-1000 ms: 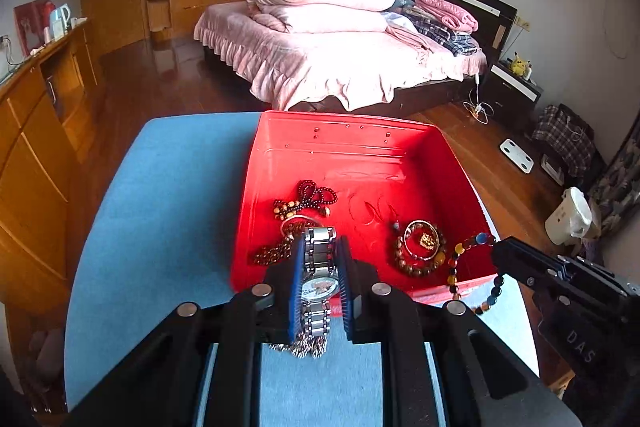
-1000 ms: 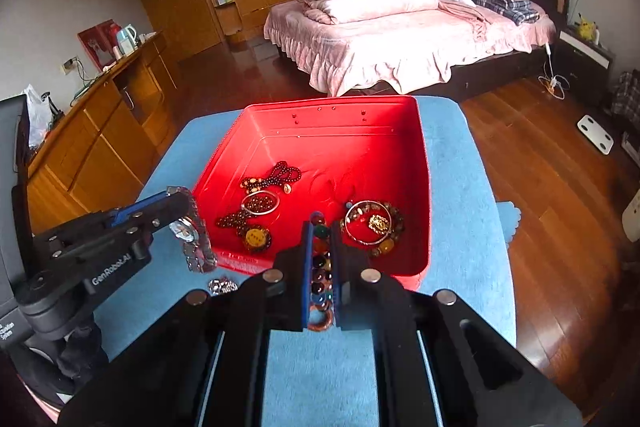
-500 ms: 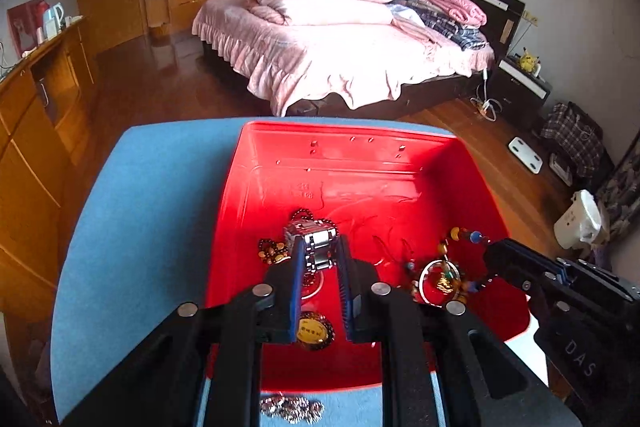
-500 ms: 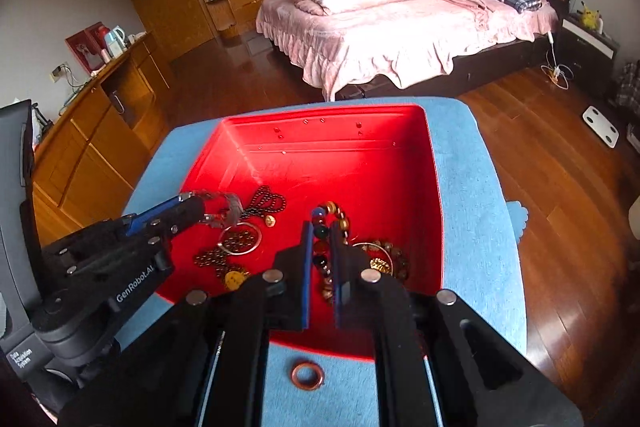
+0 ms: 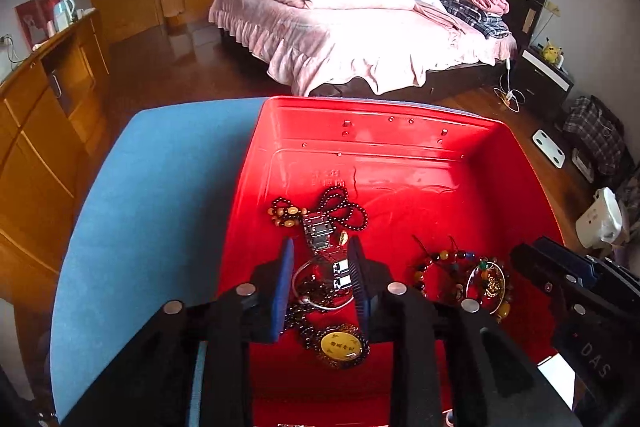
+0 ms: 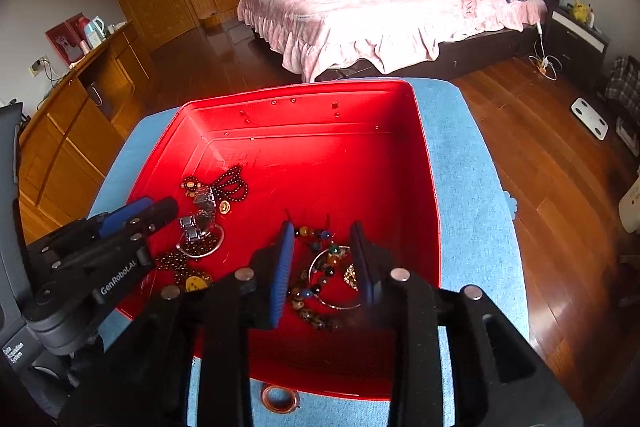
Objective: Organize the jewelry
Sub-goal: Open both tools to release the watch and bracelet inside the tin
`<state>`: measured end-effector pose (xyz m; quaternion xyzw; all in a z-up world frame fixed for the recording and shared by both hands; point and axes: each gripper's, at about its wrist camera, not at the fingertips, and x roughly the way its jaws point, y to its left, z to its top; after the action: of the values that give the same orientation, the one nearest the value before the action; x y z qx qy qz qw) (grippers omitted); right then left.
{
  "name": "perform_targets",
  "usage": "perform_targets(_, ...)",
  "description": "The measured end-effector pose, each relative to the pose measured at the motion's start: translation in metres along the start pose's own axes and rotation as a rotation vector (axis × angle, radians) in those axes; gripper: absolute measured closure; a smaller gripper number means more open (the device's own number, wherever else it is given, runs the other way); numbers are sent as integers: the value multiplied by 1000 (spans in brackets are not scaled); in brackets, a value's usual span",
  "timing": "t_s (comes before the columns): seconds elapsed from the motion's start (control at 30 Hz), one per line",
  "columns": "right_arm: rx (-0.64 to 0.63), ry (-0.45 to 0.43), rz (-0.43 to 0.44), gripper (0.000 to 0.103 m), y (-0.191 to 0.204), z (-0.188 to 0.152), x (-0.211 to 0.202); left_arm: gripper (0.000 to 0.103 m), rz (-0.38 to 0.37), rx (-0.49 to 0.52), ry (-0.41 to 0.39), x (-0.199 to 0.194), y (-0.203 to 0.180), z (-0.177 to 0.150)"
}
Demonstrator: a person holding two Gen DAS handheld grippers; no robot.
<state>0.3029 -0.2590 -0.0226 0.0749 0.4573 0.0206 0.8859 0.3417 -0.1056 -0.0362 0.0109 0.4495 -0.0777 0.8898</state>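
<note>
Hovering over the red tray [image 6: 424, 163], both grippers [image 5: 320, 267] [image 6: 322, 259] had just opened, releasing watch [image 5: 320, 235] and beaded bracelet [image 6: 316, 267]; 1 copper ring [image 6: 280, 398] remained outside.

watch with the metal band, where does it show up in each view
Left wrist: the watch lies in the red tray, low and centre in the picture, running up from between the open left tongs.
Right wrist: the watch is left of centre, by the tip of the left tongs, apart from the right tongs.
Shared landmark: the dark bead loop just beyond the watch.
</note>
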Motion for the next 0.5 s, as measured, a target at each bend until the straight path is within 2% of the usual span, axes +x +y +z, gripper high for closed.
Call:
perform_targets(0.23,-9,-8,0,73,2,-4,-5,75,10,1,-8,-7,2,-1)
perform_targets(0.43,-11,-18,-8,69,3,-7,-10,58,10,7,-31,-16,4,-6)
perform_targets(0.5,-12,-24,-10,62,3,-9,-13,54,11,5,-38,-18,4,-7)
